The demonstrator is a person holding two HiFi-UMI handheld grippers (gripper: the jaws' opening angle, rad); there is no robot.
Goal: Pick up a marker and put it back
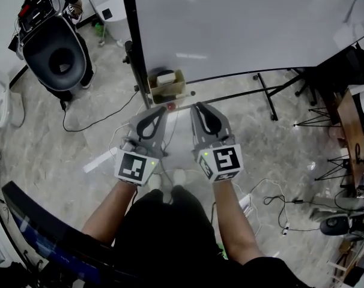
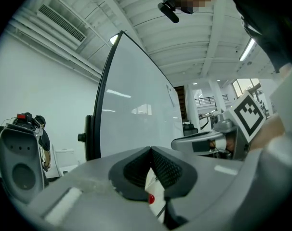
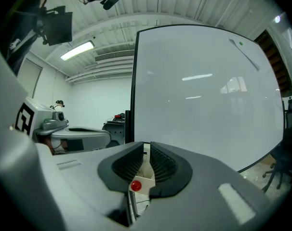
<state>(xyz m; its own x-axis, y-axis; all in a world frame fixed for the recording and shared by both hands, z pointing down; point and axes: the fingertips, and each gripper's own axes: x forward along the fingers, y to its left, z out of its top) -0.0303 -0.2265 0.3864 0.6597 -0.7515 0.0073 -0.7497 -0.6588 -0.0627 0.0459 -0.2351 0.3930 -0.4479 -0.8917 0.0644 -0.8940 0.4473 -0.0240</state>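
Of the marker (image 1: 171, 107) only a round, glossy red end shows. It is just ahead of the fingertips, between both grippers, near the wooden box (image 1: 167, 89) under the whiteboard (image 1: 230, 29). The left gripper (image 1: 160, 110) has its fingers together, empty. The right gripper (image 1: 197, 107) has its fingers slightly apart and clamps nothing.

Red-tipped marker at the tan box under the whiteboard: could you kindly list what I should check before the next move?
1. Red-tipped marker in view at the front of the tan box: ok.
2. Right gripper jaws apart, nothing between them: ok.
3. Marker between the right gripper's jaws: not ok, it lies beyond them.
4. Left gripper jaws together, empty: ok.
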